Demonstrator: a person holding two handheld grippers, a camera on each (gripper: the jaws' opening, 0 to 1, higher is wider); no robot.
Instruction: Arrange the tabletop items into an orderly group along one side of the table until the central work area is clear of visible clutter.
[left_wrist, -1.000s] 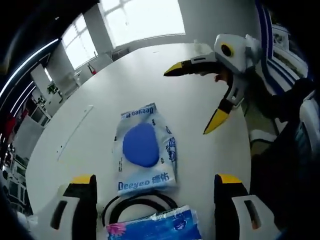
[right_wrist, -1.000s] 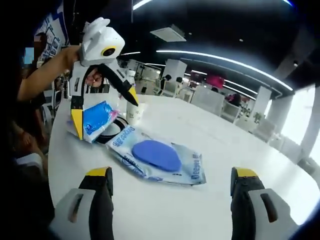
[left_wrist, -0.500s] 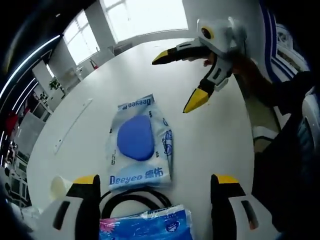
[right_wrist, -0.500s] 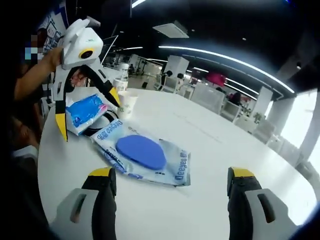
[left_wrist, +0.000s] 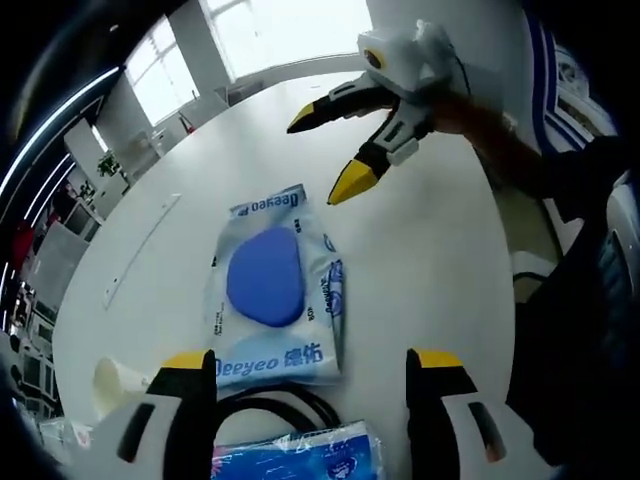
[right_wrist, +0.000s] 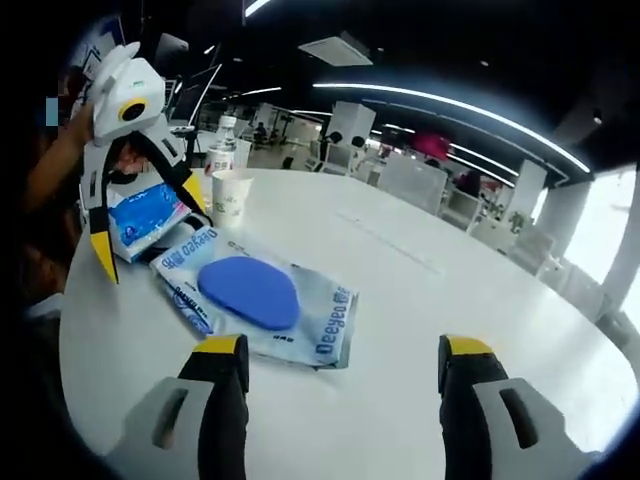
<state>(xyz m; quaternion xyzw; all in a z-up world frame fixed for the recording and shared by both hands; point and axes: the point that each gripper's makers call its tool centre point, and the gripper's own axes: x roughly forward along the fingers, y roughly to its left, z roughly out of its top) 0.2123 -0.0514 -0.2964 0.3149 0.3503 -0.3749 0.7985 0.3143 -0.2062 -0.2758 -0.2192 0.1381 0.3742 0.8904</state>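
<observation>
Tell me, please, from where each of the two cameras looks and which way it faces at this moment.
Left gripper view: rides on the left gripper, looking across the white table over the blue pad packet toward bright windows; its own open jaws show below, and the right gripper enters upper right.
Right gripper view: rides on the right gripper, facing back across the packet toward the left gripper, paper cup and blue tissue pack.
Both share the packet and table, seen from opposite ends.
</observation>
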